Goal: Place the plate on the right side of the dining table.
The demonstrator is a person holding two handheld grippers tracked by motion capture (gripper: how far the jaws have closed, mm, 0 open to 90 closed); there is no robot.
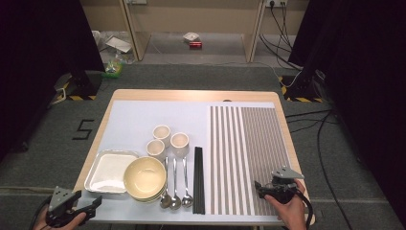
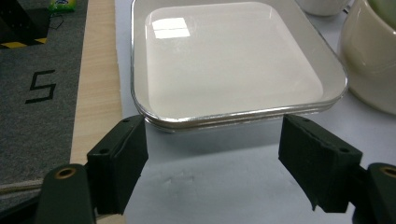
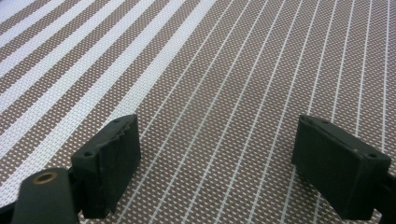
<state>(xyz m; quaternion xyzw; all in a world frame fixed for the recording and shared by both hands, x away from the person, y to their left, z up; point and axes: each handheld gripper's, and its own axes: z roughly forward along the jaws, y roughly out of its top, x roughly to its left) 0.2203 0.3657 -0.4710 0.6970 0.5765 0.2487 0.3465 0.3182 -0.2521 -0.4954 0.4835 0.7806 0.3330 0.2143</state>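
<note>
Left gripper (image 2: 212,163) jaws apart, nothing between them, just short of the near rim of the square tray (image 2: 233,60) at the desk's (image 1: 191,94) near-left beside the bowls (image 1: 145,178); right gripper (image 3: 215,158) apart over the striped mat (image 3: 224,70).

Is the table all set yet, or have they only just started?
Only just started, it looks like. Nothing looks moved yet: the square tray, stacked bowls, three cups, three spoons and chopsticks sit bunched together, and the striped placemat is bare. In hand: the left gripper is open before the tray's near edge, holding nothing. The right gripper is open over the placemat.
</note>
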